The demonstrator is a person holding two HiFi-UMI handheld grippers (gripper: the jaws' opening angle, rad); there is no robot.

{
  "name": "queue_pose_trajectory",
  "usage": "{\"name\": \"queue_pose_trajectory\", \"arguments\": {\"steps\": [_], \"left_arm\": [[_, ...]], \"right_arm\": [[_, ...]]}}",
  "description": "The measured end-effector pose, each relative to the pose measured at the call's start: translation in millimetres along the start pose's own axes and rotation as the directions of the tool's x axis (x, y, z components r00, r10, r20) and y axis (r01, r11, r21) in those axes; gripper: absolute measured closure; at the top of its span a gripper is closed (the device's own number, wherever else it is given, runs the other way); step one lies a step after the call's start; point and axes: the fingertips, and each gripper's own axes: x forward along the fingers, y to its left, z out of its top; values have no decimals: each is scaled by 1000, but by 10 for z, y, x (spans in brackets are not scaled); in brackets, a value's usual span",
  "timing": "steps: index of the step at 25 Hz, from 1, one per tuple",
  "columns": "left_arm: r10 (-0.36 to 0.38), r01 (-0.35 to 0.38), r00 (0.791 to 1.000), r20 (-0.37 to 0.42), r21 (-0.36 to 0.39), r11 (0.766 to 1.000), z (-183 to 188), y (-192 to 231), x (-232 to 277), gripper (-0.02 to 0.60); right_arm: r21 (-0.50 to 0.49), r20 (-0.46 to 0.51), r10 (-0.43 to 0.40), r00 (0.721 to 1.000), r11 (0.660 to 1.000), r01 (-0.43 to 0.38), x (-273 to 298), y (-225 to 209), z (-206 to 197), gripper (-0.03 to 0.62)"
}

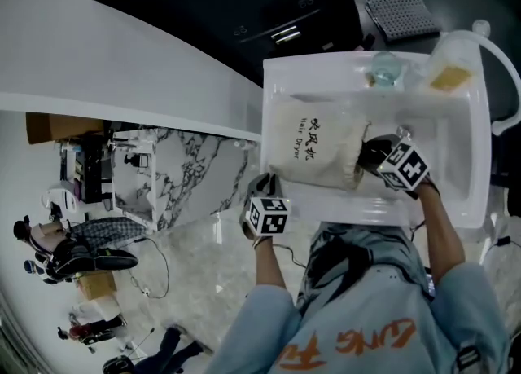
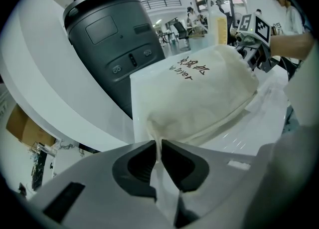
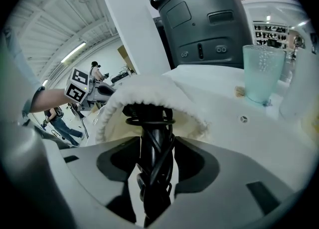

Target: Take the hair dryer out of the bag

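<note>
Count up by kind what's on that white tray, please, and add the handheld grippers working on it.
Cloth bag: 1
Hair dryer, partly inside the bag: 1
Cup: 1
Translucent bottle: 1
Grippers: 2, the left gripper and the right gripper
Total: 6

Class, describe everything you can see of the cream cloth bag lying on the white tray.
The cream cloth bag is soft and bulging, and is printed in dark letters "Hair Dryer". It lies on its side on the white tray. The left gripper pinches a fold at its closed end. Its gathered mouth gapes towards the right gripper, which clamps the black cord-wrapped hair dryer handle sticking out of it.
</note>
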Motion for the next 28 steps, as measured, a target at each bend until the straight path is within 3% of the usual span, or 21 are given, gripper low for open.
{"name": "queue_pose_trajectory", "arguments": {"steps": [17, 22, 28], "left_arm": [[-40, 41, 998, 39, -29, 999, 54, 71, -39, 548], [10, -8, 999, 39, -53, 999, 82, 212, -18, 548], [13, -11, 999, 35, -56, 998, 67, 297, -16, 548]], "right_arm": [[16, 22, -92, 996, 996, 91, -773, -42, -426, 378], [-22, 6, -139, 990, 990, 139, -1020, -9, -614, 378], [109, 28, -227, 974, 969, 222, -1256, -241, -854, 378]]}}
